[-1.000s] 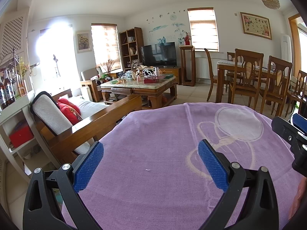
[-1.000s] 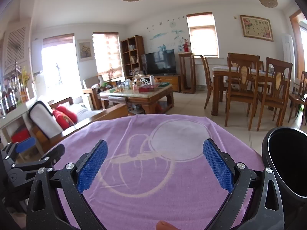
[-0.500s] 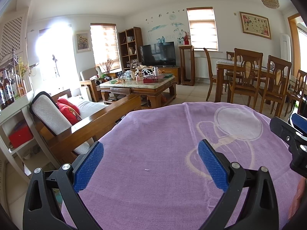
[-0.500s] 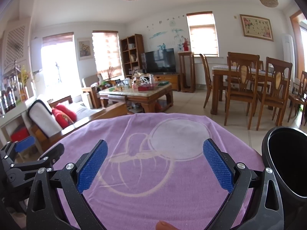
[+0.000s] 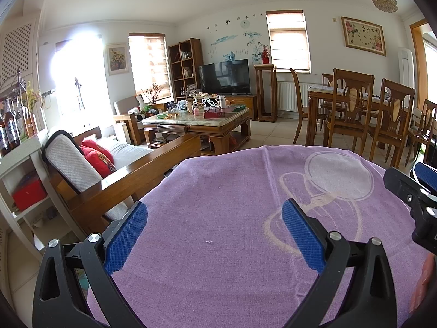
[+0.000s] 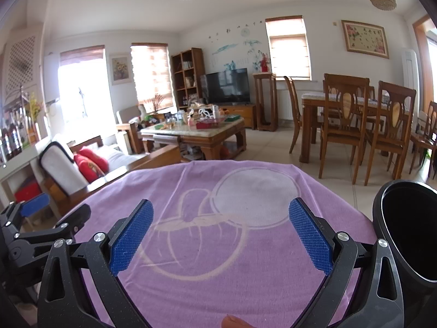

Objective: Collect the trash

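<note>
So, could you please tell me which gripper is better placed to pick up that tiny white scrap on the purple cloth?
Left. The white scrap lies on the purple cloth right between the open left gripper fingers. The right gripper, also open, shows no scrap in its view.

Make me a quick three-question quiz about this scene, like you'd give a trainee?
1. True or false: the left hand-held gripper is open and holds nothing.
2. What covers the table under both grippers? A) a purple cloth B) a white sheet C) bare wood
3. Fill in: the black bin stands on the ___ side of the right hand-held gripper.

Key:
1. True; its blue pads stand wide apart over the cloth.
2. A, the purple cloth with a pale printed figure.
3. Right; its dark open mouth shows at the right edge of the right wrist view.
</note>
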### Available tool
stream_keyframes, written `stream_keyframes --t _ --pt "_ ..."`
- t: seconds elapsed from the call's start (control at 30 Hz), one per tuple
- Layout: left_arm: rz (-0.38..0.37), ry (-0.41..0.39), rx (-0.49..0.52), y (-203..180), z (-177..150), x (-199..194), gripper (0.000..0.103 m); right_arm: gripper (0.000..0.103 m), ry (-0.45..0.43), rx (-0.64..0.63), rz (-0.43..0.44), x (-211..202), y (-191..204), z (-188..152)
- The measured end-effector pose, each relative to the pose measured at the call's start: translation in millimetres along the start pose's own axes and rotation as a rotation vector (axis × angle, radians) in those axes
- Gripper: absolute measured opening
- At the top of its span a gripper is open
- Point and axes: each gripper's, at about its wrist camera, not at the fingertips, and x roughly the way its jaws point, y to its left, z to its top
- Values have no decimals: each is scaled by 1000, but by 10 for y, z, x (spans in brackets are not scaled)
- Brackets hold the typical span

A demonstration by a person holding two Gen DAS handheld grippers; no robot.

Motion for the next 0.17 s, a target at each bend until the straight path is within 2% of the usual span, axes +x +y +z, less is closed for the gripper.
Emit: stream_keyframes --t 0.17 --pt "-1 0 0 -2 1 -2 98 98 1 0 -1 -2 -1 4"
